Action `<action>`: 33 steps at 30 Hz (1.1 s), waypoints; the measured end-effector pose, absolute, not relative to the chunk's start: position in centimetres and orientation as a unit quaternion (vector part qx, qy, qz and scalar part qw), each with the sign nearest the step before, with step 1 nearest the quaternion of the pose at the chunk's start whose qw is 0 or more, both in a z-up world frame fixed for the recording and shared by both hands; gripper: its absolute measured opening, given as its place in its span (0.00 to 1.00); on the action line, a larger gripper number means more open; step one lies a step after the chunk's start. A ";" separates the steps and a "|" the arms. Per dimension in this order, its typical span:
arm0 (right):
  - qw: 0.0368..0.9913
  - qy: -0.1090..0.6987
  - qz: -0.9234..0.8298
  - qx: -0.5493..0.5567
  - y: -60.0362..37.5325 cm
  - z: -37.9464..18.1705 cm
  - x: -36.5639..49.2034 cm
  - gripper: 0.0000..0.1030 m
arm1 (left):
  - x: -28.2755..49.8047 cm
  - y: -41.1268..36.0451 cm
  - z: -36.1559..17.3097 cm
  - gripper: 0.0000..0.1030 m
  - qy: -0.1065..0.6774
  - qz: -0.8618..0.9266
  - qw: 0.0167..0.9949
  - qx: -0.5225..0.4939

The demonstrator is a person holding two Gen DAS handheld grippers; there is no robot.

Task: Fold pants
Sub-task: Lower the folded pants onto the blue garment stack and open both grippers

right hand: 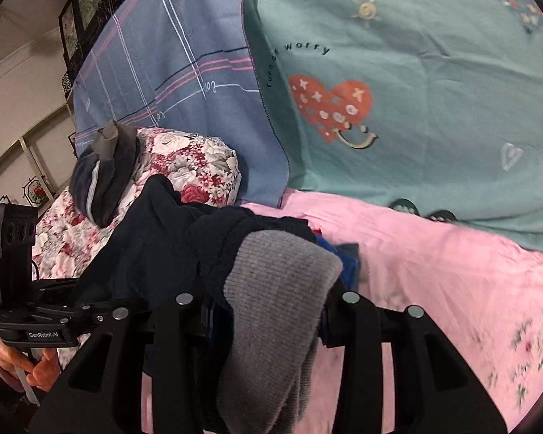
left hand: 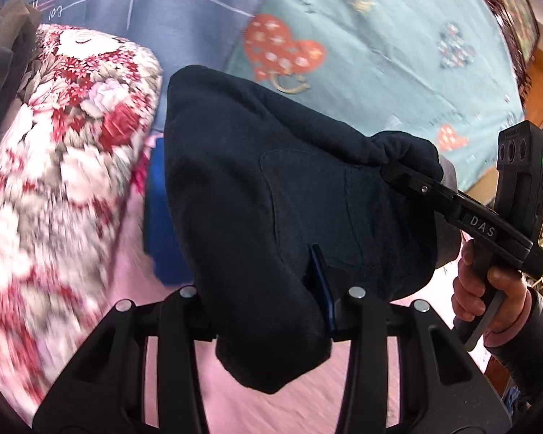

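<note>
The dark navy pants (left hand: 271, 181) hang bunched between both grippers above the pink bedsheet (left hand: 271, 412). My left gripper (left hand: 268, 311) is shut on the navy fabric, which drapes over its fingers. My right gripper (right hand: 268, 311) is shut on the pants' grey ribbed waistband (right hand: 282, 289), with navy cloth (right hand: 155, 246) trailing left. The right gripper also shows in the left wrist view (left hand: 394, 170), biting the pants' far edge. The left gripper's body shows at the left of the right wrist view (right hand: 54, 318).
A floral red-and-white quilt roll (left hand: 61, 166) (right hand: 195, 166) lies to the left, with a grey garment (right hand: 105, 173) on it. A blue plaid sheet (right hand: 163, 72) and a teal sheet with hearts (right hand: 416, 90) lie beyond. A blue cloth (left hand: 159, 224) lies under the pants.
</note>
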State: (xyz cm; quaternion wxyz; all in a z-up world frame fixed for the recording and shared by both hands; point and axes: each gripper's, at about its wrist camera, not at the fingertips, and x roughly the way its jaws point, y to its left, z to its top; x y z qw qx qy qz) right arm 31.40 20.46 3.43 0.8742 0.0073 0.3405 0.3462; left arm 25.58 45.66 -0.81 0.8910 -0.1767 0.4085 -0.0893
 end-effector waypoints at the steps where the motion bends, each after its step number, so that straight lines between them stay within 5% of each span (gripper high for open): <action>1: 0.872 0.346 0.346 0.007 21.2 3.1 32.5 0.39 | 26.9 46.6 -1.4 0.40 0.412 -0.088 0.889 -0.181; 8: 0.846 0.412 0.338 -0.001 24.8 -3.1 39.9 0.40 | 33.0 49.7 -7.6 0.41 0.445 -0.087 0.867 -0.206; 12: 0.827 0.450 0.336 0.016 24.3 -8.8 42.8 0.46 | 34.7 51.0 -12.3 0.61 0.463 -0.078 0.852 -0.233; 19: 0.824 0.422 0.376 0.047 23.5 -11.9 44.1 0.54 | 35.2 50.8 -15.0 0.71 0.439 -0.079 0.864 -0.235; 25: 0.808 0.460 0.357 0.093 21.7 -9.2 44.3 0.77 | 34.3 51.4 -11.5 0.77 0.427 -0.057 0.870 -0.240; 31: 0.834 0.377 0.369 0.162 18.4 -2.9 41.1 0.77 | 33.2 51.6 -4.1 0.86 0.327 -0.042 0.918 -0.220; 33: 0.818 0.364 0.411 0.171 19.3 -2.0 40.6 0.64 | 35.0 50.8 -3.5 0.86 0.316 -0.060 0.923 -0.210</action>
